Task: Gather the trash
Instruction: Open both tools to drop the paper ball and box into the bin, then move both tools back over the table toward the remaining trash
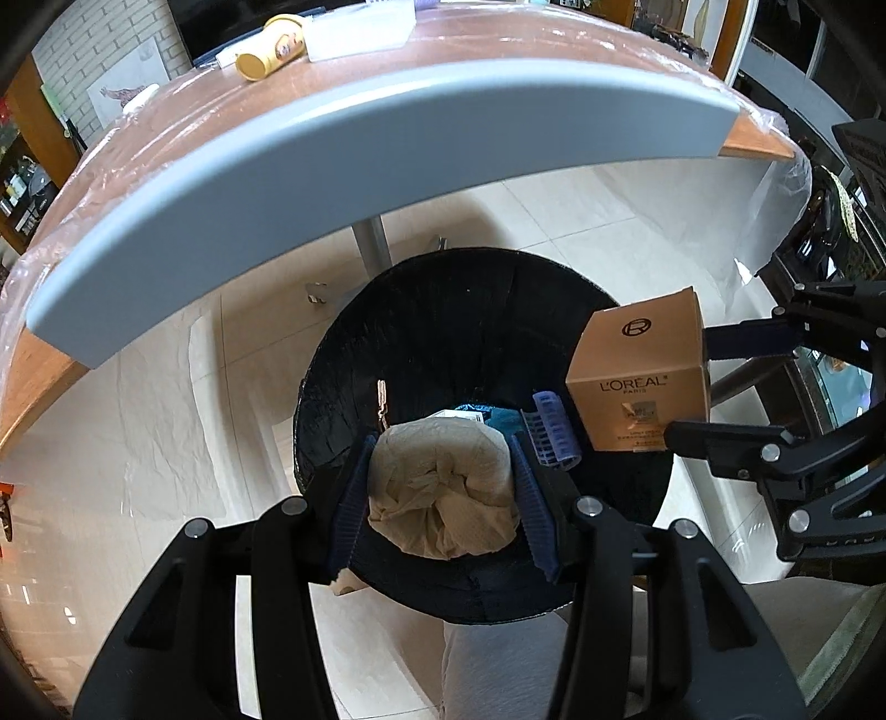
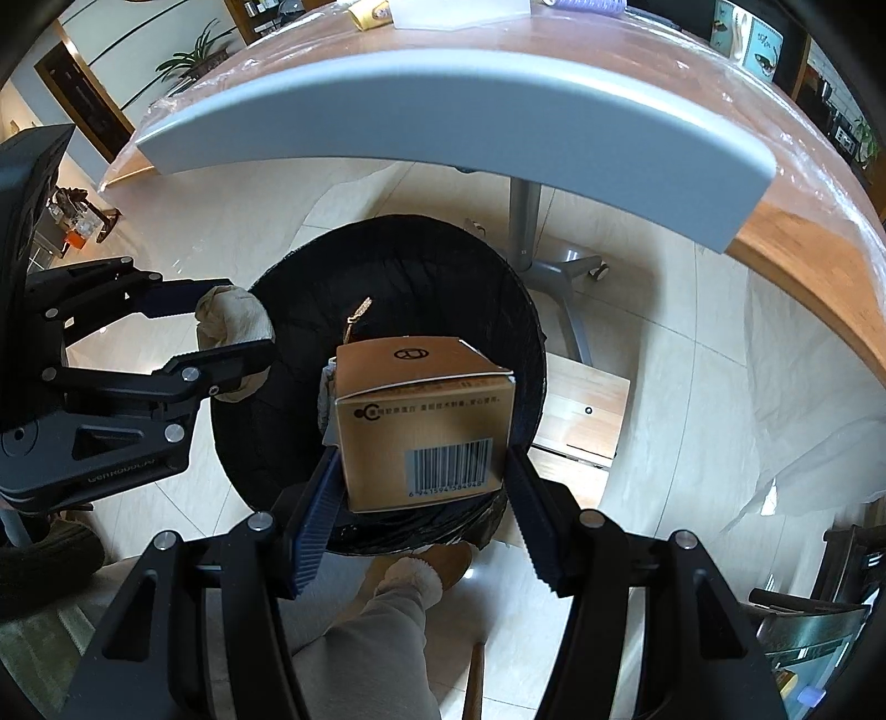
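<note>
Looks like someone's home, probably a living or dining area. There's a wooden bench point(image 2: 803, 260) covered in clear plastic sheeting, glossy cream floor tiles point(image 2: 664, 360), a leafy houseplant point(image 2: 194, 55) by a dark door, and shelves of bottles and knick-knacks point(image 1: 22, 183) along the wall. A bin with a black liner point(image 1: 443, 310) sits on the floor, and a slippered foot point(image 2: 443, 565) shows beside it.

A wooden tabletop point(image 1: 183, 127) under clear plastic film has a grey front edge. Near its far edge lie a yellow tube point(image 1: 271, 47) on its side and a translucent white box point(image 1: 360, 27) just beside it. Below, a black-lined trash bin point(image 2: 443, 266) stands on the pale tiled floor point(image 1: 166, 415) by the front edge.
</note>
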